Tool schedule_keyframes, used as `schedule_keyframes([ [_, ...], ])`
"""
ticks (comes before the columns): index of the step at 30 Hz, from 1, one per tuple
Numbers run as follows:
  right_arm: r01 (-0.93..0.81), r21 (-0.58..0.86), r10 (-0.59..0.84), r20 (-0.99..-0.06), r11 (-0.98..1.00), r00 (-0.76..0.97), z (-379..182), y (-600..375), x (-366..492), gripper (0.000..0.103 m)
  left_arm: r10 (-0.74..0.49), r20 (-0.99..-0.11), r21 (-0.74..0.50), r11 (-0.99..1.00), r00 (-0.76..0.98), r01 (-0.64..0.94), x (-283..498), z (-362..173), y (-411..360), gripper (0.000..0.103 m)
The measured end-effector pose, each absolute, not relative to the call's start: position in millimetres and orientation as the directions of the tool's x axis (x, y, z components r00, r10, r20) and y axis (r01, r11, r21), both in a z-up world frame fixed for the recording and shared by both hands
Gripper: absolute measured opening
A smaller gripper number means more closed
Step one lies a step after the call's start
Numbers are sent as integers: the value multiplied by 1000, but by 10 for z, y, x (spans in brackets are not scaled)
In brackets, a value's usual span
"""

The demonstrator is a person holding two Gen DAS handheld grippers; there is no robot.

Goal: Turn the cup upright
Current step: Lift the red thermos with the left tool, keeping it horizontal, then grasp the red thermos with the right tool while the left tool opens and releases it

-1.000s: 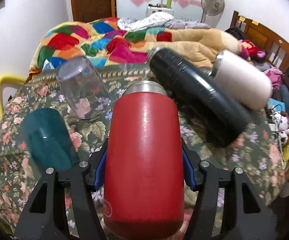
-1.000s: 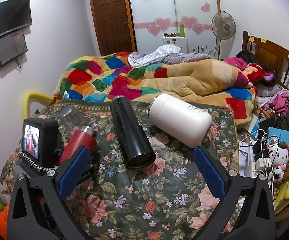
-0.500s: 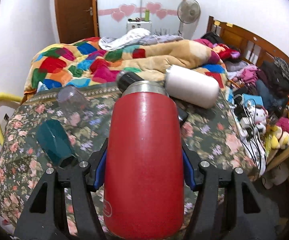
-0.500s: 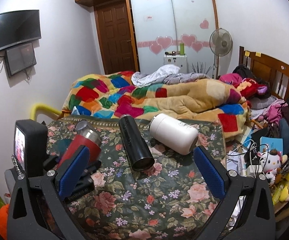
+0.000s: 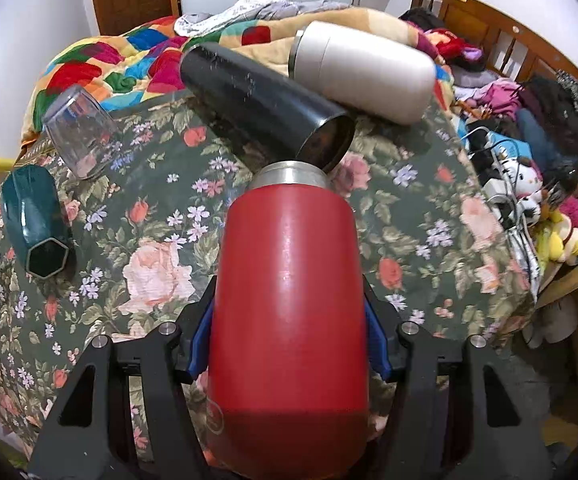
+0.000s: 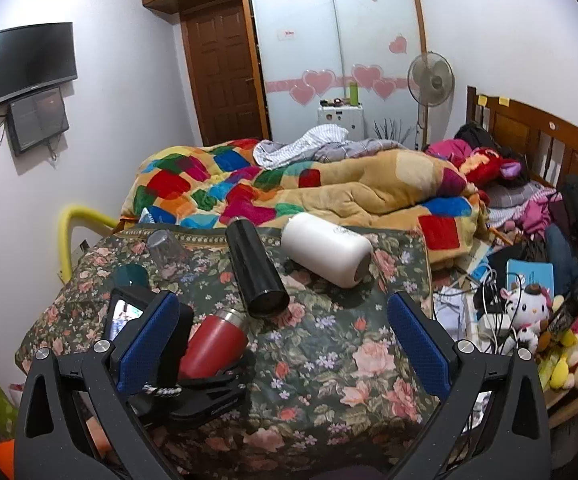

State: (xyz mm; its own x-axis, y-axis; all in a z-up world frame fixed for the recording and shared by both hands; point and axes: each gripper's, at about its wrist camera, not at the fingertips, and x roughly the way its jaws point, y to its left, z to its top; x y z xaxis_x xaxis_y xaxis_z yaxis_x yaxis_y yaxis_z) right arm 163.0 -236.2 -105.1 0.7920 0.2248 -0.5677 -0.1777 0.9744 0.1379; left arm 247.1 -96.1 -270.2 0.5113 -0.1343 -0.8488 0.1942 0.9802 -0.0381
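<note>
My left gripper is shut on a red metal cup, its steel rim pointing away from me, held above the floral-clothed table. In the right wrist view the red cup sits tilted in the left gripper at the table's near left. My right gripper is open and empty above the table's front edge. A black tumbler and a white tumbler lie on their sides further back.
A clear glass stands upside down at the back left, and a teal hexagonal cup lies on its side at the left. A bed with a colourful quilt is behind the table. Cables and plush toys crowd the right.
The left gripper with the red cup has tipped downward and come nearer the table, beside the black tumbler's mouth. The right gripper has pulled back and risen, still open.
</note>
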Motion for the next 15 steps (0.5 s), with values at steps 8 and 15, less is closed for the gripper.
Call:
schedule_keyframes([
  [8,-158,139,210,-593,978,778,-1125,-2420,1583,103,-115,-858,-28,984,501,178,2578,-2841,-952,61],
  [15,-152,146,209,-600,978,772,-1133,-2434,1584,103,-127,-860,-31,980,494,197,2545,-2768,-956,62],
])
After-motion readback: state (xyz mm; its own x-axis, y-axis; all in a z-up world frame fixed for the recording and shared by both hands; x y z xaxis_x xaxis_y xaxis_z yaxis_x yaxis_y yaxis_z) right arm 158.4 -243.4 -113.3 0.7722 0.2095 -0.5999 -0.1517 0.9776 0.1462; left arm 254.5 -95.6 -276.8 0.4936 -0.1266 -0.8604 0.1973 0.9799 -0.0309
